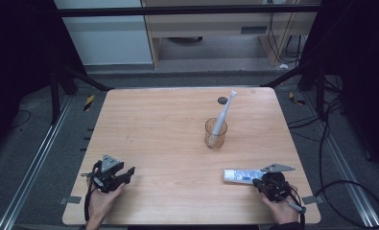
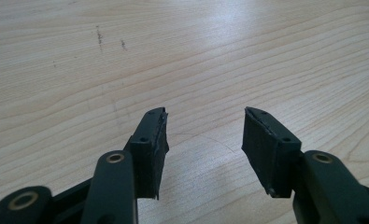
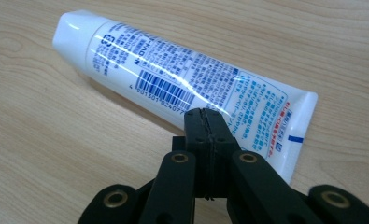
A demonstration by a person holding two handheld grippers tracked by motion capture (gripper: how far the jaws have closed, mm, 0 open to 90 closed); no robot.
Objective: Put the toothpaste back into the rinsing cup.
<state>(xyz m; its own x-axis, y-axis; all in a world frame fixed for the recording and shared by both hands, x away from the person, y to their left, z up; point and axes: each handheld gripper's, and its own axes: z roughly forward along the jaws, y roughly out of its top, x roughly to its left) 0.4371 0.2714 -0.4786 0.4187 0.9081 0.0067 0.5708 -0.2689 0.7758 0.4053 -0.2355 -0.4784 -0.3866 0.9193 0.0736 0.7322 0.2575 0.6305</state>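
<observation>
A clear plastic cup (image 1: 216,133) stands on the pale wooden worktop (image 1: 168,134), holding a white electric toothbrush (image 1: 222,118) that leans upright. Near the front right edge lies a glossy white toothpaste tube (image 3: 182,79), flat-crimped at one end. The right tongs (image 3: 205,114) are closed just beside it, gripping nothing. The left tongs (image 2: 204,135) are open and empty.

A white plastic toothpaste tube with blue print (image 3: 182,79) lies flat on the wooden table's near right side, seemingly capped.
</observation>
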